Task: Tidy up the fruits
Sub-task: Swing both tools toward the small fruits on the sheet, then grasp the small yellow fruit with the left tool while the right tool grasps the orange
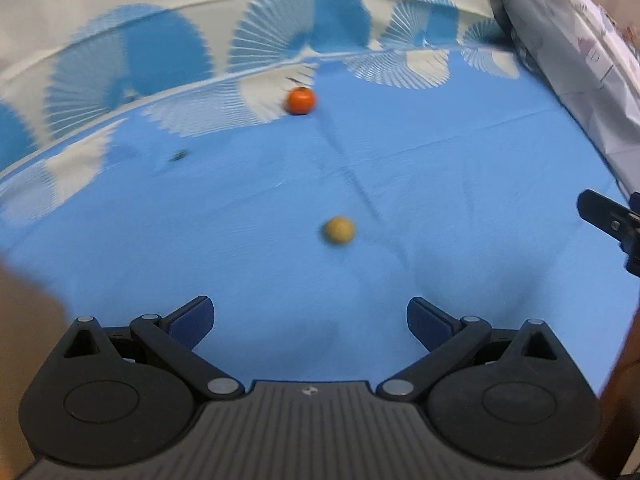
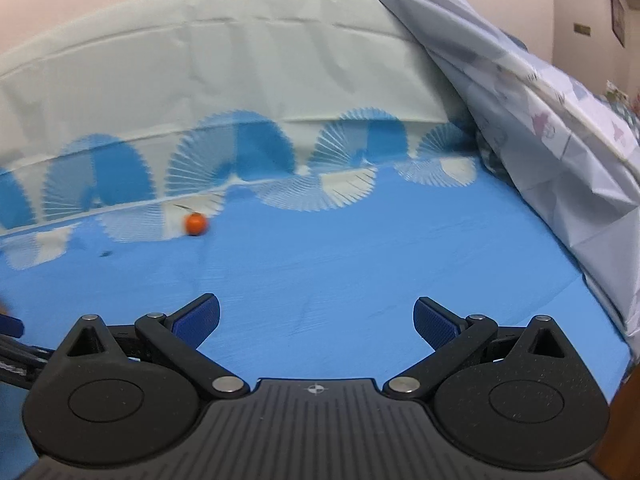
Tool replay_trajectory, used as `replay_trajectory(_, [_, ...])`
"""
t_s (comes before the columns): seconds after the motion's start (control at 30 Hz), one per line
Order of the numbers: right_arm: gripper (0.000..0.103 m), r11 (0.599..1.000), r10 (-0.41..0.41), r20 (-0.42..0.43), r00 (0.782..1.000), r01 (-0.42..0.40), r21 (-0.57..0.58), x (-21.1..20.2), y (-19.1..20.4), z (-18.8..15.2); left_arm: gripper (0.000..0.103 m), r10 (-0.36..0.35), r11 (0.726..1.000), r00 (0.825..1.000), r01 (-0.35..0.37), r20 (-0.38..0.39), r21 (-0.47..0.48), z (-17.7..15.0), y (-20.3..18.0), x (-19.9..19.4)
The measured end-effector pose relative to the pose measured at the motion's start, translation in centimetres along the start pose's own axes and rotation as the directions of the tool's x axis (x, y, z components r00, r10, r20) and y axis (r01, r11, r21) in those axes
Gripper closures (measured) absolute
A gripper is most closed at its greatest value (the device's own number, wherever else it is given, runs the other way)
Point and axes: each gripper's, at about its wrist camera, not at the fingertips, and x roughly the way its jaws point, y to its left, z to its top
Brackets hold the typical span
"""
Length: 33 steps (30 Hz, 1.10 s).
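Blue cloth (image 1: 440, 152) — two fruits (image 1: 339, 230)

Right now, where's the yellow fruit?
Left wrist view only: the yellow fruit lies on the blue cloth, ahead of the open left gripper and slightly right of centre, nearer than the orange fruit.
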Motion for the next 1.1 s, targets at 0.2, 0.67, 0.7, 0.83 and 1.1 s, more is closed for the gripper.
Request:
replay_trajectory(0.2, [0.001,0.999,-0.023,-0.058,0.998,0.024,0.024,6.9,-2.0,-0.6,0.0,-0.019,1.0,1.0,0.019,-0.012,-0.022,3.6,-0.5,7.1])
replay_trajectory(0.67, [0.001,0.995,0.09,-0.069,0.994,-0.093,-0.047,16.8,2.5,-0.3,0.075,0.007,0.998,1.0,-0.007,-0.004,-0.061,3.1,1.8,8.6])
replay_trajectory(0.7, [0.001,0.99,0.117,-0.058,0.991,-0.121,-0.066,17.5,3.5,0.0,0.075,0.029,0.996,1.0,-0.029,-0.005,-0.085,2.9,2.7,8.1])
replay_trajectory(0.83, [0.001,0.957,0.254,-0.058,0.966,-0.259,-0.132,21.2,8.8,1.6,0.075,0.142,0.975,0.99,-0.141,-0.009,-0.171,2.2,6.5,6.4])
replay_trajectory(1.1, [0.001,0.944,0.258,-0.087,0.962,-0.27,-0.19,27.5,17.0,4.4,0.075,0.243,0.929,0.967,-0.255,-0.078,-0.269,2.2,11.6,7.1])
